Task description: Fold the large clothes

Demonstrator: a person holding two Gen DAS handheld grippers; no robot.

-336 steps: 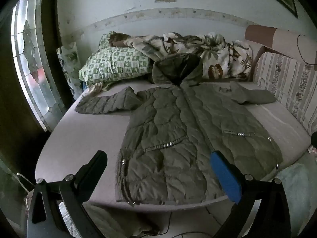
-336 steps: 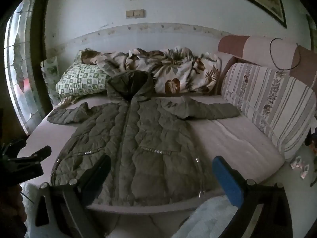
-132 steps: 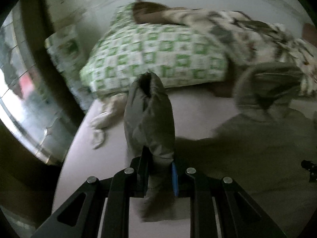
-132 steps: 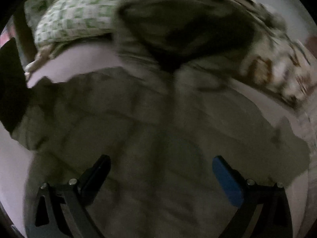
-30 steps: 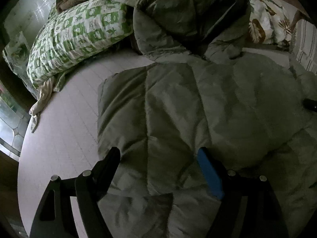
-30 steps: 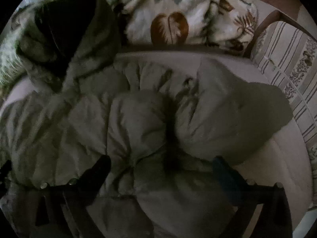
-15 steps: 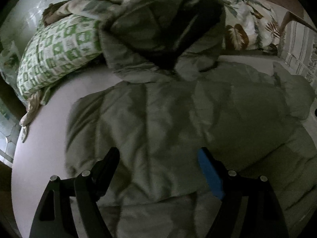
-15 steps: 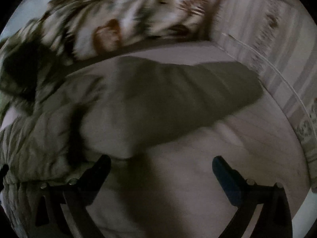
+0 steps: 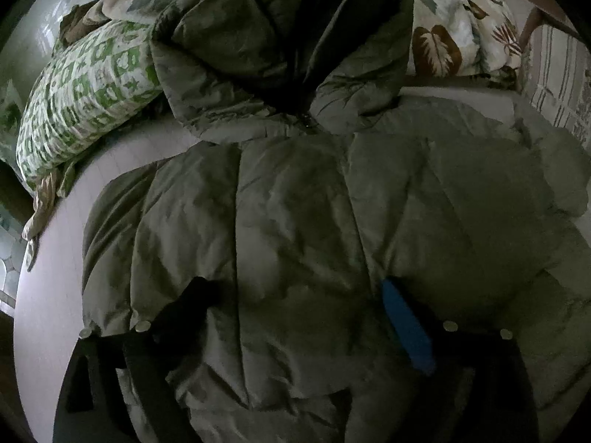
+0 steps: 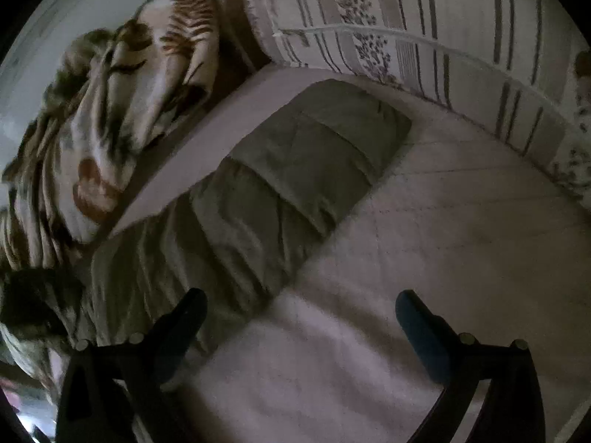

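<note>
Since 0.5 s earlier, the right gripper (image 10: 299,326) had swung toward the striped cushion (image 10: 424,18), while the left gripper (image 9: 299,308) stayed over the jacket (image 9: 295,221). Both sets of fingers were spread wide, gripping nothing. The jacket lay on the bed (image 10: 424,240), hood (image 9: 288,44) toward the green pillow (image 9: 85,92), with 1 sleeve (image 10: 295,162) stretched lengthwise toward the cushion.
</note>
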